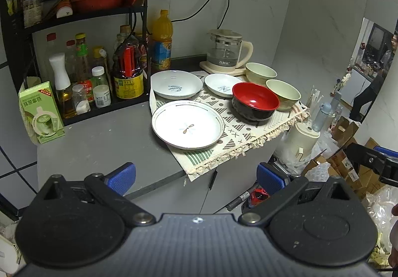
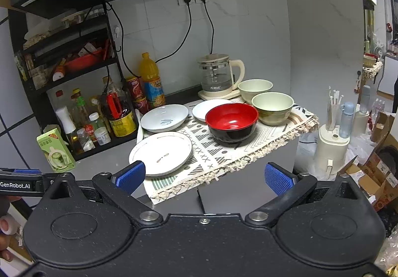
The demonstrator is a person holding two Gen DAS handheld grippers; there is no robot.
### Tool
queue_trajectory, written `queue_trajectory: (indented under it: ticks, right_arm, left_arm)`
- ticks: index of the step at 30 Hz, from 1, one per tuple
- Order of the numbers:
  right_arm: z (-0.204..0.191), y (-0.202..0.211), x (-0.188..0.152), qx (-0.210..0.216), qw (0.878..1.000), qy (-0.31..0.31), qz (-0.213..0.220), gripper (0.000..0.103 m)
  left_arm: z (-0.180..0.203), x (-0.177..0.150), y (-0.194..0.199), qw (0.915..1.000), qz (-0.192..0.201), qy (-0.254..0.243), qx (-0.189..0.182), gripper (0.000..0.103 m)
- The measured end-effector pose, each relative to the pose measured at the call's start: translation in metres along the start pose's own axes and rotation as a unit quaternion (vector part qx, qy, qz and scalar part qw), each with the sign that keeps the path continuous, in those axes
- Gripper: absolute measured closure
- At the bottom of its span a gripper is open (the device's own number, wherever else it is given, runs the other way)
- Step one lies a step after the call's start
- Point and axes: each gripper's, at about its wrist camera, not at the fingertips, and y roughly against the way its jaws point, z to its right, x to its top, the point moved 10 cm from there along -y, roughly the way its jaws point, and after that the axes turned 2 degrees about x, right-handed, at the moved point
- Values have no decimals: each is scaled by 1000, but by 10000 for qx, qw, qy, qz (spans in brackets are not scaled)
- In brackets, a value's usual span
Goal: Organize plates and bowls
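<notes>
Both tongs spread wide and empty: left gripper (image 1: 196,177) and right gripper (image 2: 204,176), held side by side in front of the counter, short of its near edge, touching nothing.

Straight ahead of both, on the patterned cloth (image 2: 221,152), the dishes. Nearest to the tongs, the large flat plate (image 1: 187,124), lying at the cloth's near left corner. Behind it, two smaller white plates (image 1: 176,84) (image 1: 222,85), side by side. To the right, the red and black bowl (image 2: 231,119), then two pale green bowls (image 2: 272,106) (image 2: 255,89), apparently close together, contact not clear from here.

Judged from the two views: large plate closer to the left gripper, bowls on the right gripper's side. No stacking done yet.
</notes>
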Motion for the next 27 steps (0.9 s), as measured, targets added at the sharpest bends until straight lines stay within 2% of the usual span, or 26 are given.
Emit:
queue_trajectory:
  ticks: [13, 27]
  right_arm:
    - [5, -9, 4, 139, 9997, 82, -193, 0]
    - [20, -15, 7, 153, 9992, 148, -345, 0]
  left_arm:
    - [1, 3, -2, 9997, -105, 125, 191, 1]
    - [18, 7, -9, 9994, -241, 161, 180, 1]
